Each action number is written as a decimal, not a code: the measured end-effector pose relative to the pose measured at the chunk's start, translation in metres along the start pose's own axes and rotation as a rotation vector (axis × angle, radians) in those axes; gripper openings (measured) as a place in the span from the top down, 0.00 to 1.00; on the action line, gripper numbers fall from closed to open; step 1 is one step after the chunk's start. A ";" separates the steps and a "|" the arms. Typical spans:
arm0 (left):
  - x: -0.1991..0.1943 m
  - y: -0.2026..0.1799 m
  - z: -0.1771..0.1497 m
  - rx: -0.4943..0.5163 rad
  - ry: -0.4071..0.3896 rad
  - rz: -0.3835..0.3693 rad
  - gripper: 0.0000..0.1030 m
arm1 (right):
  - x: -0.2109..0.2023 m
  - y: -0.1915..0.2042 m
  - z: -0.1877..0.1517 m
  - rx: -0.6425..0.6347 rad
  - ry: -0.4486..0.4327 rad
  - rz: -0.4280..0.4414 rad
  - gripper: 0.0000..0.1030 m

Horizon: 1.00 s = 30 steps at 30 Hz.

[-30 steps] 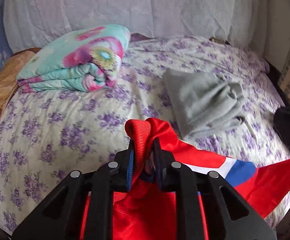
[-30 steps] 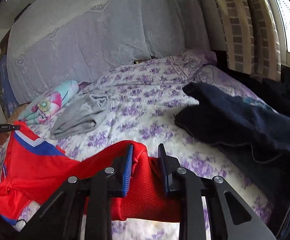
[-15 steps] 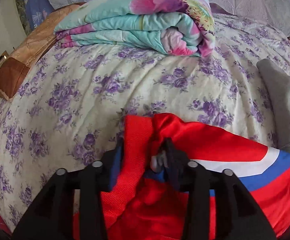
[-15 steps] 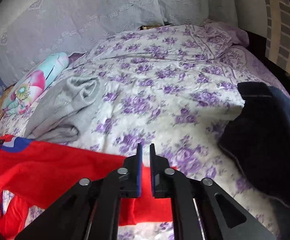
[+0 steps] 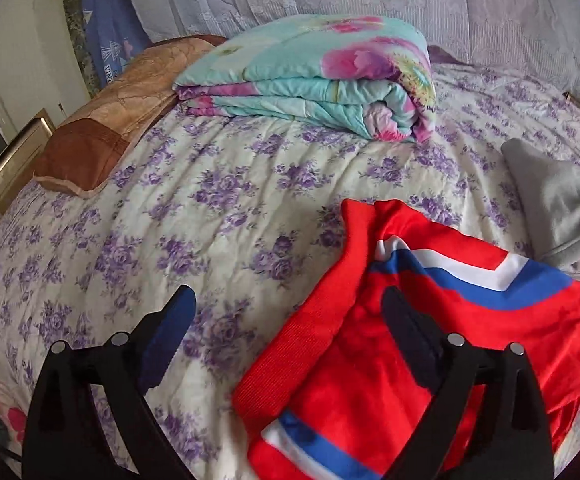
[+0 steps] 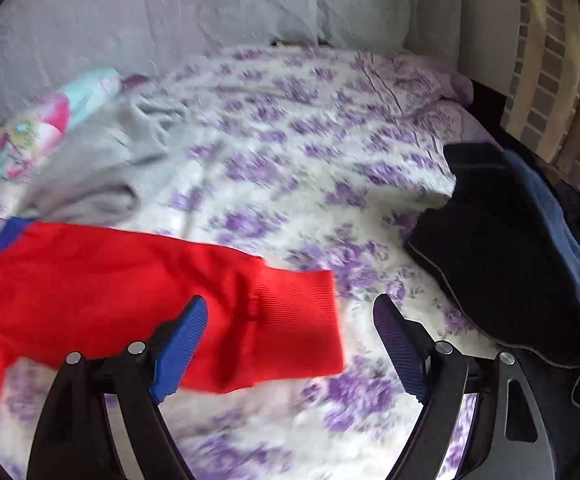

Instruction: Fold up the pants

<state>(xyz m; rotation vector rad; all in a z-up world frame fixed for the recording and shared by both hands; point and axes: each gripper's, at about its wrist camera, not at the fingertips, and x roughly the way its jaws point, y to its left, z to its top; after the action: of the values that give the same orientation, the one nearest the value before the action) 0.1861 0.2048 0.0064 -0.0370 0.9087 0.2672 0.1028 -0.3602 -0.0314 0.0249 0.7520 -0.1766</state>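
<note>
Left gripper (image 5: 287, 312) jaws spread wide over the floral bedsheet (image 5: 217, 208), red pants (image 5: 422, 340) lying loose under the right finger, folded floral quilt (image 5: 310, 76) behind, grey garment (image 5: 558, 208) far right.

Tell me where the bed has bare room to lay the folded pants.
Most room: the sheet between the quilt, brown pillow and red pants. Also between the pants cuff and dark clothes. Crowded around the grey garment.
</note>
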 end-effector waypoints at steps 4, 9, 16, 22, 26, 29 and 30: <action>-0.039 0.034 -0.035 -0.023 -0.035 -0.041 0.11 | -0.041 0.047 -0.028 0.051 0.143 0.519 0.17; -0.030 0.059 -0.084 -0.073 0.056 -0.082 0.11 | -0.033 0.135 -0.056 0.002 0.269 0.710 0.17; 0.023 0.036 -0.105 -0.163 0.188 -0.248 0.16 | 0.002 0.185 -0.058 0.038 0.354 0.730 0.94; 0.023 0.016 -0.108 -0.204 0.155 -0.307 0.69 | -0.114 0.105 -0.049 -0.010 0.015 0.476 0.96; -0.014 0.006 -0.119 -0.195 0.099 -0.374 0.71 | -0.195 0.027 -0.060 0.032 -0.101 0.239 0.94; -0.047 -0.016 -0.134 -0.132 0.061 -0.380 0.70 | -0.202 -0.007 -0.072 0.055 -0.029 0.050 0.48; -0.054 -0.021 -0.138 -0.109 0.050 -0.367 0.66 | -0.198 -0.019 -0.078 0.070 -0.010 0.011 0.21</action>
<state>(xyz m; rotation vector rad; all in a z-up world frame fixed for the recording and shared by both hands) 0.0531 0.1531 -0.0384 -0.3088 0.9178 -0.0267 -0.0948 -0.3428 0.0477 0.0945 0.7352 -0.1928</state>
